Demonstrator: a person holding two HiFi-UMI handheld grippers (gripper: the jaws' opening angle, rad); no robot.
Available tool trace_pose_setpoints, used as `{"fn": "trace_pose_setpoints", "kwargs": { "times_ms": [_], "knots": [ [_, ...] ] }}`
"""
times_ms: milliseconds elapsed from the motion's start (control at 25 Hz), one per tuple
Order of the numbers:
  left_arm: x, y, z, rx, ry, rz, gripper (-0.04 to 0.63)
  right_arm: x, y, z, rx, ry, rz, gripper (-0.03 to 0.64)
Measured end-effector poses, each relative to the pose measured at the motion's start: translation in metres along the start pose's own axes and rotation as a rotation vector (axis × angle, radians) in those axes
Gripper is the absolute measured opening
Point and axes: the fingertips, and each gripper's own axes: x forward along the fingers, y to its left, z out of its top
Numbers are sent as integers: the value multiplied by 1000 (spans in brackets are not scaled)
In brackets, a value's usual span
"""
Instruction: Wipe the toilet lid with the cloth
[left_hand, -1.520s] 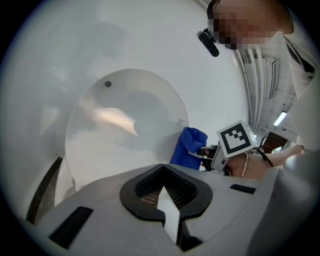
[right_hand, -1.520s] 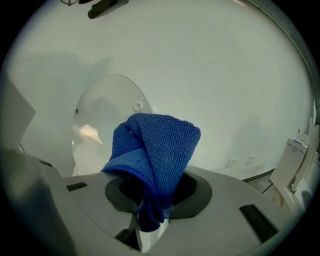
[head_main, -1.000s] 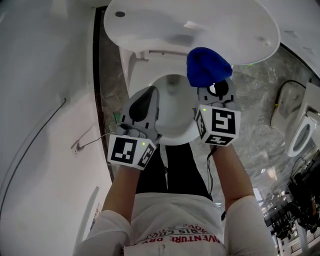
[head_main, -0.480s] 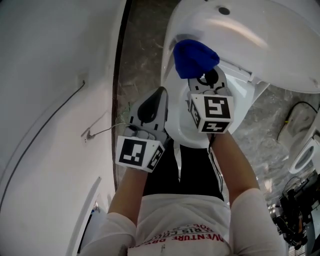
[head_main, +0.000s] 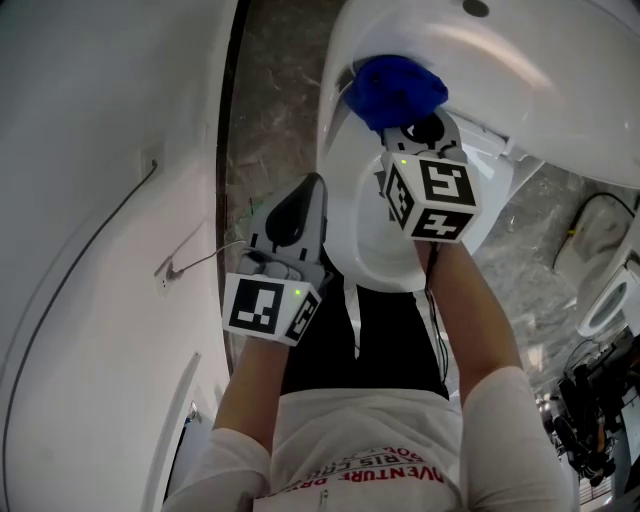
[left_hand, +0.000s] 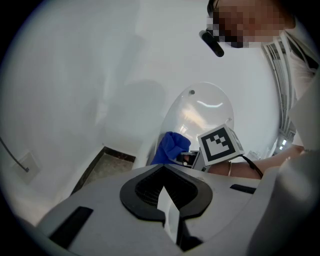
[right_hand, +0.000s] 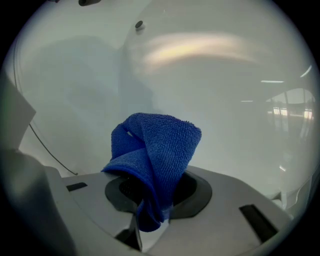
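Note:
The white toilet lid (head_main: 540, 70) stands raised at the top right of the head view, and its glossy inner face (right_hand: 215, 85) fills the right gripper view. My right gripper (head_main: 405, 100) is shut on a bunched blue cloth (head_main: 395, 88) (right_hand: 155, 155), held close to the lid's lower left part; whether the cloth touches it I cannot tell. My left gripper (head_main: 305, 195) hangs lower and to the left, beside the bowl, shut and holding nothing. From the left gripper view the cloth (left_hand: 170, 147) and the right gripper's marker cube (left_hand: 220, 144) show in front of the lid.
The toilet bowl (head_main: 385, 250) lies below the lid between my arms. A white wall (head_main: 90, 200) with a thin cable (head_main: 190, 262) runs along the left, above a dark marble floor strip (head_main: 265, 110). A second white fixture (head_main: 610, 290) sits at the right edge.
The right gripper has carried the cloth up and left toward the raised lid's lower left part. The view has swung so the lid now sits at the upper right. The left gripper stays beside the bowl.

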Motion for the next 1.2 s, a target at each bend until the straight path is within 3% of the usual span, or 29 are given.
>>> {"fn": "trace_pose_setpoints", "kwargs": {
  "times_ms": [280, 600, 1200],
  "knots": [
    [19, -21, -1, 51, 14, -39, 6, -13, -40, -4, 0, 5, -39, 87],
    [47, -73, -9, 92, 39, -101, 6, -51, -105, -12, 14, 10, -108, 87],
    [67, -171, -27, 167, 72, -203, 6, -162, -239, -41, 79, 18, -361, 87]
  ]
}}
